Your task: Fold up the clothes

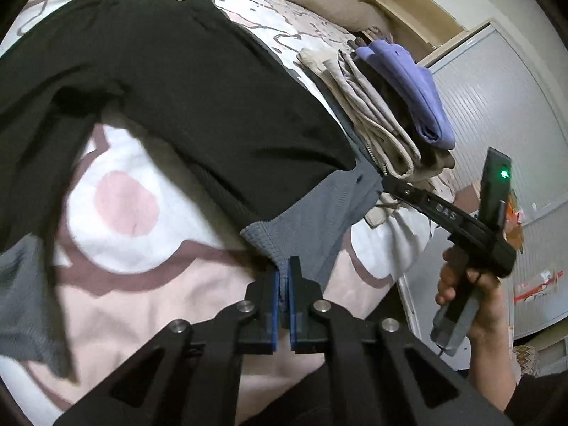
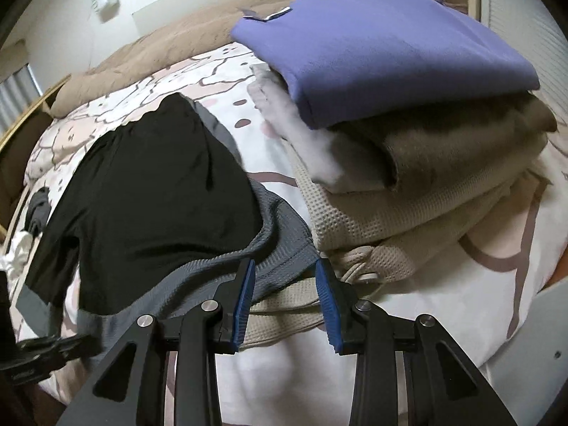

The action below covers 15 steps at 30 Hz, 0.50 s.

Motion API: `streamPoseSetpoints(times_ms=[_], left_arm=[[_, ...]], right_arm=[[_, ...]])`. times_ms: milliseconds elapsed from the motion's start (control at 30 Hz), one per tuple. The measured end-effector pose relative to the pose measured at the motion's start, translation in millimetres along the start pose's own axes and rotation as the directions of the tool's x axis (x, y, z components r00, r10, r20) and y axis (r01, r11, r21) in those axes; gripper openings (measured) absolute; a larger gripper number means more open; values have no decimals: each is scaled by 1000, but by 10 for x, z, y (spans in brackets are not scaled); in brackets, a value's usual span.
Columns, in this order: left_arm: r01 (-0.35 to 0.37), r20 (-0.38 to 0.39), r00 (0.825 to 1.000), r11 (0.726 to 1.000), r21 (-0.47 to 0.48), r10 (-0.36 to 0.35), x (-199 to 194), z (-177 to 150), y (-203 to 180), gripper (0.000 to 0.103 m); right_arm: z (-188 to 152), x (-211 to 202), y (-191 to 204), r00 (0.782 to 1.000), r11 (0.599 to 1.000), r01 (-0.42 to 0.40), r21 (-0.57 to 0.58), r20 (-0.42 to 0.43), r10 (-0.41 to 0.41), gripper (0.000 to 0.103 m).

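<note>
Much of the grey waffle-knit garment (image 1: pixel 312 220) lies hidden beneath the black garment (image 1: pixel 170 81) spread over it, so only its hem and a strip at 9 o'clock in the left wrist view can be seen; the left edge of that view is blurred, and the stack of folded clothes (image 1: pixel 383 113) at 2 o'clock is partly cut by the grey fabric's edge. In the right wrist view the lower layers of the stack (image 2: pixel 408 191) merge together, and a pale piece poking out at 12 o'clock is too blurred to identify; a small dark heap (image 2: pixel 37 209) at 9 o'clock near the bed's edge cannot be made out either.

The left gripper (image 1: pixel 285 266) is clamped tight on the hem of the grey garment, its blue pads (image 1: pixel 273 284) pressed against a thin fold of cloth, lifted off the patterned bedcover (image 1: pixel 124 206); the right gripper (image 2: pixel 285 277) stands with its jaws spread wide (nothing between them), its left pad touching the grey garment's (image 2: pixel 277 241) edge, the right one just beside a beige drawstring (image 2: pixel 358 277). Seen from the left wrist view, the right gripper (image 1: pixel 387 179) reaches toward the stack at 3 o'clock, held in the person's right hand (image 1: pixel 468 284); a purple folded top (image 2: pixel 376 42) crowns the pile.
</note>
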<state>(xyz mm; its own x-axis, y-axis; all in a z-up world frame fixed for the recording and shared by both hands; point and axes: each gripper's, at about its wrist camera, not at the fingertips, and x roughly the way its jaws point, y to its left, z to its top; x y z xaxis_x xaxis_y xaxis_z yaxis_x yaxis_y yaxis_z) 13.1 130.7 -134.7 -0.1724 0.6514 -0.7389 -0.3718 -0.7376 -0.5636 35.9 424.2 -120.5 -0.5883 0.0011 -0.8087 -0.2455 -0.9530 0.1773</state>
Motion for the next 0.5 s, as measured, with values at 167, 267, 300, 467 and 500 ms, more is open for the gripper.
streamPoseSetpoints(times_ms=[167, 267, 300, 467, 500], left_arm=[[-46, -14, 999, 998, -47, 46, -31, -54, 171, 5], [-37, -32, 999, 995, -94, 34, 16, -49, 264, 5], [-36, -33, 999, 995, -97, 33, 23, -55, 267, 5], [-80, -26, 997, 996, -41, 79, 8, -77, 173, 5], [-96, -22, 995, 995, -30, 95, -9, -82, 159, 6]], right_arm=[[-24, 103, -146, 999, 986, -42, 160, -15, 45, 36], [-35, 178, -178, 999, 972, -26, 235, -31, 34, 36], [-29, 204, -166, 999, 970, -14, 241, -33, 23, 36], [-29, 346, 1, 999, 986, 20, 166, -32, -15, 35], [-32, 365, 40, 999, 990, 18, 142, -29, -14, 19]])
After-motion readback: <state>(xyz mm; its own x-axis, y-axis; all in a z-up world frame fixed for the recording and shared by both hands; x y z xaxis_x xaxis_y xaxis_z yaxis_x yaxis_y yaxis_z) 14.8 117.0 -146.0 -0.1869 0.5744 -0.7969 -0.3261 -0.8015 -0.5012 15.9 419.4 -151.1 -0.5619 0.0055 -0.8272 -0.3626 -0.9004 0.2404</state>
